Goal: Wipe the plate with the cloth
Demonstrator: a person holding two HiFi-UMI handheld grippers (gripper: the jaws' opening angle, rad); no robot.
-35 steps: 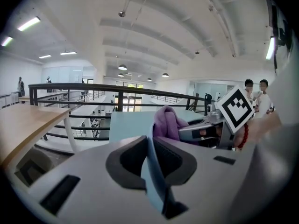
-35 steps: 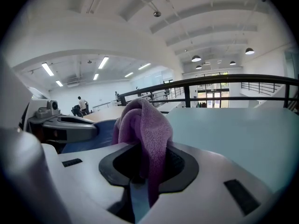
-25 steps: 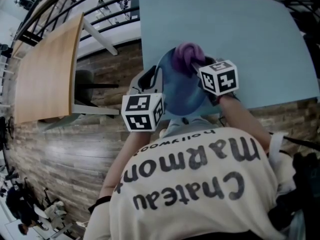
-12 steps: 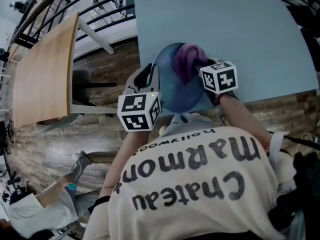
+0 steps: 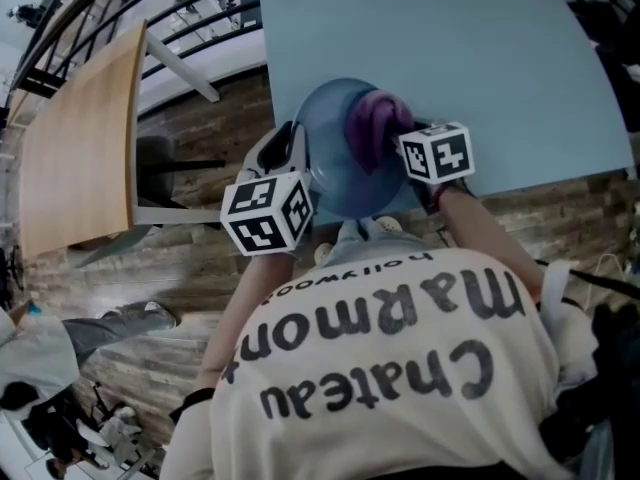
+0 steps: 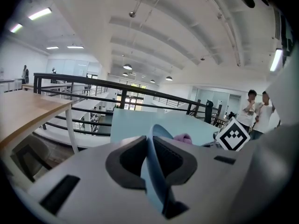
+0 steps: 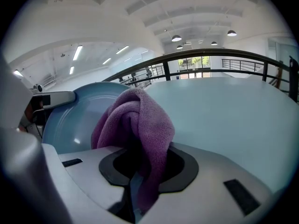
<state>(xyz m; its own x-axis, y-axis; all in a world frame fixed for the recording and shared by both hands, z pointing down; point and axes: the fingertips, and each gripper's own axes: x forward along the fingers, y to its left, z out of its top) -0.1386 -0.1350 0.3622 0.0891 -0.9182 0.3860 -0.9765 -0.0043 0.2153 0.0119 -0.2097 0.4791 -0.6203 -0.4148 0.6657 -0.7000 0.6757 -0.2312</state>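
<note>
A blue plate (image 5: 335, 168) is held tilted up on edge over the near edge of the light blue table (image 5: 450, 48). My left gripper (image 5: 297, 150) is shut on the plate's left rim (image 6: 156, 181), which runs edge-on between the pads. My right gripper (image 5: 405, 133) is shut on a bunched purple cloth (image 5: 374, 123), and the cloth rests against the plate's face. In the right gripper view the cloth (image 7: 140, 118) rises out of the jaws in front of the plate (image 7: 70, 120). The plate's lower part is hidden behind the grippers.
A wooden table (image 5: 80, 138) and a dark chair (image 5: 160, 163) stand to the left on the wood floor. A black railing (image 6: 117, 85) runs behind the blue table. Two people (image 6: 257, 108) stand far off at the right. Another person (image 5: 40, 358) is at lower left.
The cloth in my right gripper has slid from the plate's top rim down onto its face. The plate and my left gripper have shifted a little left.
</note>
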